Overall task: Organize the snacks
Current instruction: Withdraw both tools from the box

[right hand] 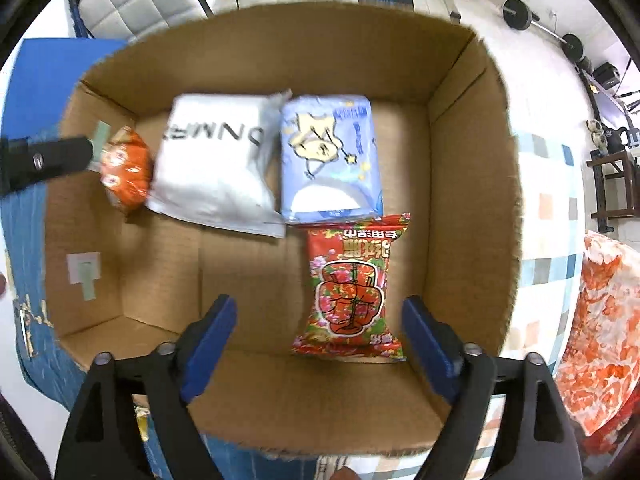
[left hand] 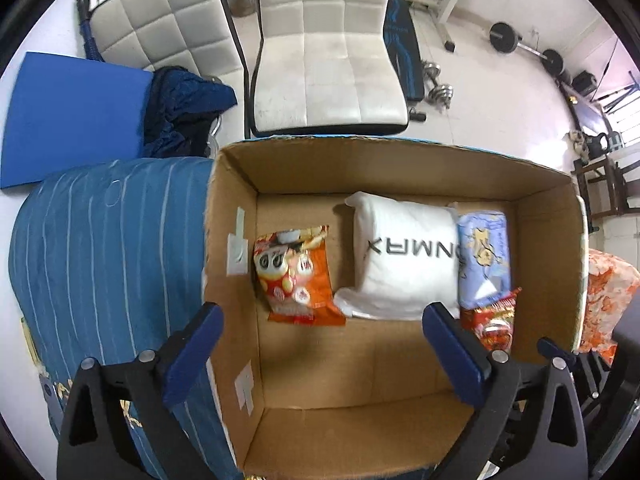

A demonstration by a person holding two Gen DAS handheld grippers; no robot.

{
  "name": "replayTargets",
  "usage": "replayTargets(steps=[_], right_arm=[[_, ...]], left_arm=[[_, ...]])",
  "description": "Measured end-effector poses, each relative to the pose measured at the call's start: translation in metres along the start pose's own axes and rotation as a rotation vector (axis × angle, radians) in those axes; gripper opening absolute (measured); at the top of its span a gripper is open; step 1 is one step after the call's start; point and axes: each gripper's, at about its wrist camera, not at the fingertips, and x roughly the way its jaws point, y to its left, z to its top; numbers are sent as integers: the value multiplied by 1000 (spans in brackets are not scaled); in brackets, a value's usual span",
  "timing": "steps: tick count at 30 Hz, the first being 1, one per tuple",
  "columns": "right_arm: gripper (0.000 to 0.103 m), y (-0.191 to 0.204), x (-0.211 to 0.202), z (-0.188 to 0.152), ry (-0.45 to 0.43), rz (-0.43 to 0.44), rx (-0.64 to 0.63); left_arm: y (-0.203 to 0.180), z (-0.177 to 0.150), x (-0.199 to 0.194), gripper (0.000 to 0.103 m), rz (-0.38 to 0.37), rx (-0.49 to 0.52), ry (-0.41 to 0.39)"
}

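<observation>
Left wrist view: left gripper (left hand: pixel 322 344) hangs over the cardboard box (left hand: pixel 240 184), jaws wide apart, empty. Orange snack bag (left hand: pixel 296 276) lies at 12 o'clock ahead, w/ white pouch (left hand: pixel 404 256) and blue pack (left hand: pixel 484 256) toward 2. White chair (left hand: pixel 328 48) behind box.

Right wrist view: right gripper (right hand: pixel 318 340) also spread, nothing held; red snack bag (right hand: pixel 352 288) sits btwn its fingers on the box floor.

Red snack packet (left hand: pixel 496 322) in left wrist view largely hidden behind right finger (left hand: pixel 456 354) of left hand-held gripper; print unreadable. White pouch (right hand: pixel 212 168) lettering cut short by fold beside blue tissue pack (right hand: pixel 330 160). Orange snack bag (right hand: pixel 126 170) blurred in right wrist view, partly covered by dark gripper finger (right hand: pixel 48 160) at left wall of cardboard box (right hand: pixel 472 184). Box near wall partly hidden behind gripper bodies. Orange patterned cloth (right hand: pixel 604 340) right of box cut off by frame edge.
</observation>
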Motion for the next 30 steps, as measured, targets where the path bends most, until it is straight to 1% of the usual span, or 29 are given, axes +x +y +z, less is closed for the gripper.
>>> replayTargets(steps=[2, 4, 6, 10, 13, 17, 22, 24, 27, 30], right_arm=[[96, 2, -12, -4, -36, 10, 13], [96, 6, -26, -6, -66, 10, 18], [96, 5, -39, -11, -98, 11, 23], [96, 10, -67, -30, -150, 29, 38], [96, 9, -87, -46, -187, 22, 42], [96, 7, -114, -68, -233, 24, 50], [96, 5, -140, -95, -288, 24, 47], [96, 2, -151, -106, -310, 21, 45], [96, -1, -165, -122, -333, 35, 43], [96, -5, -178, -137, -356, 52, 36]], left_arm=[[-1, -12, -12, 102, -6, 1, -29], [-2, -24, -23, 102, -4, -2, -63], [-2, -38, -37, 102, 10, 9, -116], [-3, -64, -61, 102, 31, 19, -188], [-5, -82, -80, 102, 29, 26, -234], [-8, -102, -102, 102, 2, 26, -273], [-16, -129, -126, 102, 26, 46, -322], [-19, -141, -136, 102, 25, 51, -335], [-25, -155, -148, 102, 27, 48, -355], [-32, -173, -161, 102, 49, 50, -384]])
